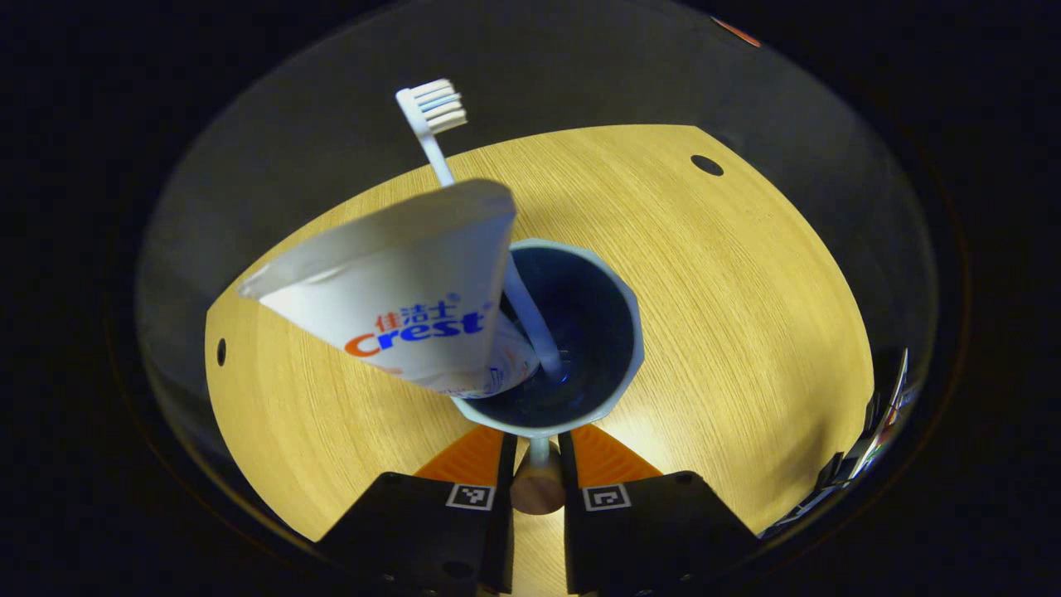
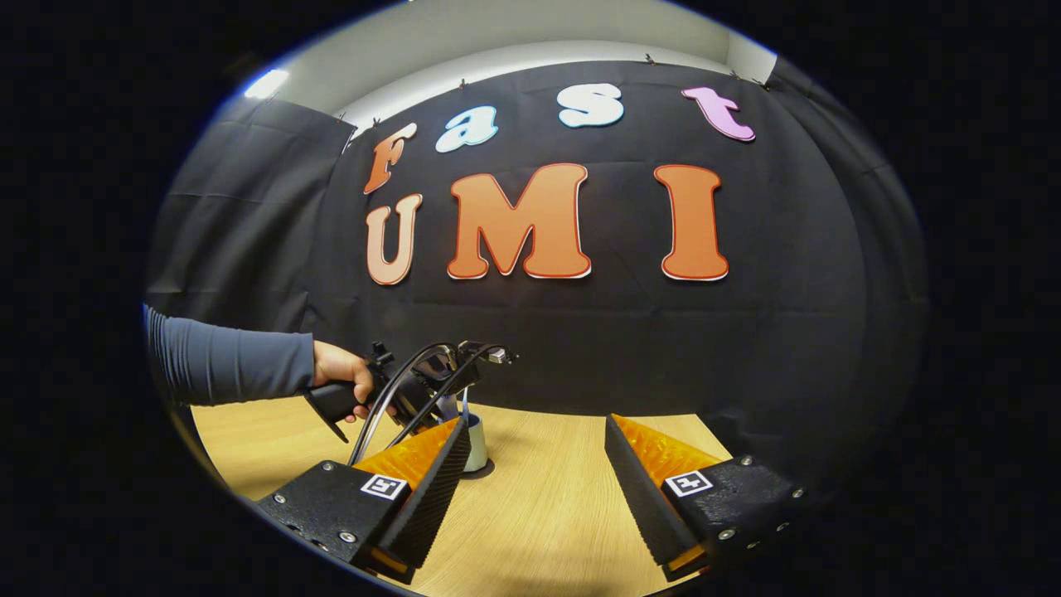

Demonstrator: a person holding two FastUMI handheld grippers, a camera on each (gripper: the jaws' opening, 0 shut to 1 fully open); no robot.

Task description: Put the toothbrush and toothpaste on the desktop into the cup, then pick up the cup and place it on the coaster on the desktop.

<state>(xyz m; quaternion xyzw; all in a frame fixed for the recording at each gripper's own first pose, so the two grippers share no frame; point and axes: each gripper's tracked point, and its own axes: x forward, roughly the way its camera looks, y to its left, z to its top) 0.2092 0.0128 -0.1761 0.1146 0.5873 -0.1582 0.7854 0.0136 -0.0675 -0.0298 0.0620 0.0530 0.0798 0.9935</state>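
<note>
The left gripper (image 1: pixel 537 452) pinched the cup (image 1: pixel 572 332) handle; lowering it level onto the coaster would keep the toothpaste (image 1: pixel 398 290) in

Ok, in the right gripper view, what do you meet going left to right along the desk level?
Sleeve → hand on the left gripper's handle → cup, partly behind the near finger → right gripper, whose two fingers stand wide apart over the desktop.

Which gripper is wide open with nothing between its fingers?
The right gripper: its fingers are spread over bare wooden desktop. The left gripper is closed on the pale blue cup's rim.
</note>
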